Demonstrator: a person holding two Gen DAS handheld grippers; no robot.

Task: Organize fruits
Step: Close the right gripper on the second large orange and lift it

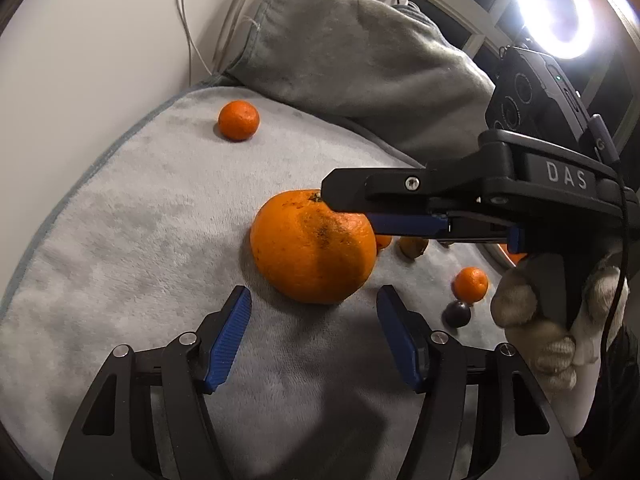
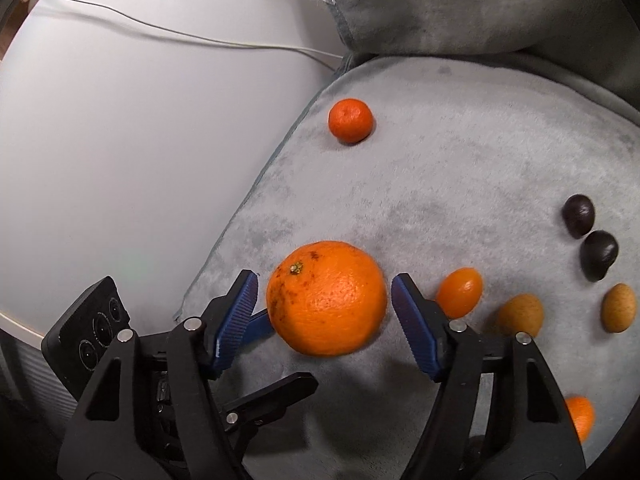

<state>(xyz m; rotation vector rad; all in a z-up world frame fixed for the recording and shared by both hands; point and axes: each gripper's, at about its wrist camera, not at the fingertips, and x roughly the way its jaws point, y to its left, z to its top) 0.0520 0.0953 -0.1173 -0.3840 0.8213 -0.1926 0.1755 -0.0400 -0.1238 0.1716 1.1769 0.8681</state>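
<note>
The large orange (image 2: 326, 298) sits on the grey fleece blanket (image 2: 460, 168), which is spread over a white table (image 2: 120, 140). It is nearly round, slightly flattened, so no long axis can be told. Its stem scar (image 2: 296, 268) points up and toward the table's bare side in the right wrist view.

The right tool (image 2: 322, 312) straddles this orange, with 1 blue pad on either side. A sliver of gap shows at each pad (image 2: 236, 316), so the tool is released, not yet pressing. In the left wrist view it reaches in from the right, over the top of the orange, held by a gloved hand (image 1: 556, 316).

The left tool (image 1: 314, 320) is about half open and empty, with its blue pads (image 1: 228, 340) just short of the orange's near side and touching nothing.

A small mandarin (image 2: 351, 121) lies well apart near the blanket's far edge. To the right of the orange are 1 small oval orange fruit (image 2: 459, 292), 2 tan oval fruits (image 2: 522, 315) and 2 dark fruits (image 2: 579, 216) that touch each other. A ring light (image 1: 554, 8) glares at top right of the left wrist view.
</note>
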